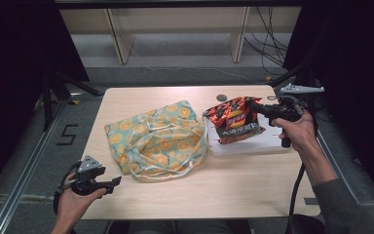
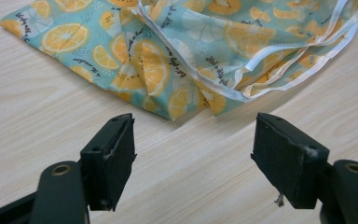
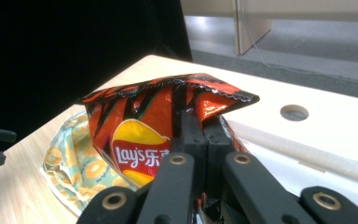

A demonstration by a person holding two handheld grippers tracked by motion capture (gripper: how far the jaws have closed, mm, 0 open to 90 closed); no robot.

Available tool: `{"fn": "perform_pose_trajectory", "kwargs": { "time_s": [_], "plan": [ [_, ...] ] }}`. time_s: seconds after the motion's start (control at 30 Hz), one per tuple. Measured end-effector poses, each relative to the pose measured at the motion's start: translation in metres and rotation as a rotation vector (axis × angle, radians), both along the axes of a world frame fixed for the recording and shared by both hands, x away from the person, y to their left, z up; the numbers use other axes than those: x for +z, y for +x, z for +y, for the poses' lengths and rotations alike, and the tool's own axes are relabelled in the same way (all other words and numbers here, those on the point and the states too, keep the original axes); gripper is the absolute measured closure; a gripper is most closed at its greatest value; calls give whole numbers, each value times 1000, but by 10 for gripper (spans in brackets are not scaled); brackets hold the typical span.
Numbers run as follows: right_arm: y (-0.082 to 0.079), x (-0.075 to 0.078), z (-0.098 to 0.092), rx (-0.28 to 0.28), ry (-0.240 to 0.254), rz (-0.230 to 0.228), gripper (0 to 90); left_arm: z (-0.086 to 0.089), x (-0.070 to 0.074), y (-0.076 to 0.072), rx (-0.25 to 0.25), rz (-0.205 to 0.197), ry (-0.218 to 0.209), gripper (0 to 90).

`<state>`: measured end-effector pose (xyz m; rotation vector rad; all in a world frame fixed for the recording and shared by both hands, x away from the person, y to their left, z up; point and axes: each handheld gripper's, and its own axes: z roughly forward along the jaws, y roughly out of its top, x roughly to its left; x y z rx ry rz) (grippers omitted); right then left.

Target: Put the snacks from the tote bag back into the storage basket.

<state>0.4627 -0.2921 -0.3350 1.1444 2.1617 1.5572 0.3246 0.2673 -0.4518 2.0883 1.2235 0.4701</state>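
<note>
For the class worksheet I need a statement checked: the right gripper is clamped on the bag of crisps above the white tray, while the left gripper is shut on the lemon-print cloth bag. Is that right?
Not quite. The left gripper is open and holds nothing; the left gripper view shows bare table between its jaws, short of the cloth bag. The right gripper is indeed clamped on the bag of crisps above the white tray.

We are seeing the right gripper [image 3: 200, 140] covering the lower middle of the chip bag [image 3: 144, 126], so its bottom edge is staying hidden at six o'clock. In the left gripper view, the fabric bag [image 2: 168, 56] is running off the frame at twelve and two o'clock. In the high view, the chip bag's small print is reading too tiny to make out.
</note>
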Motion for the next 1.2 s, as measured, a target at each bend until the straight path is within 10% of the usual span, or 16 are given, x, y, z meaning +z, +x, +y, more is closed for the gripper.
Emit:
{"fn": "perform_pose_trajectory", "kwargs": {
  "time_s": [1.2],
  "plan": [
    [23,-36,-31,-168,6,143,900,0,0,0,-1,-2,-5,292]
  ]
}}
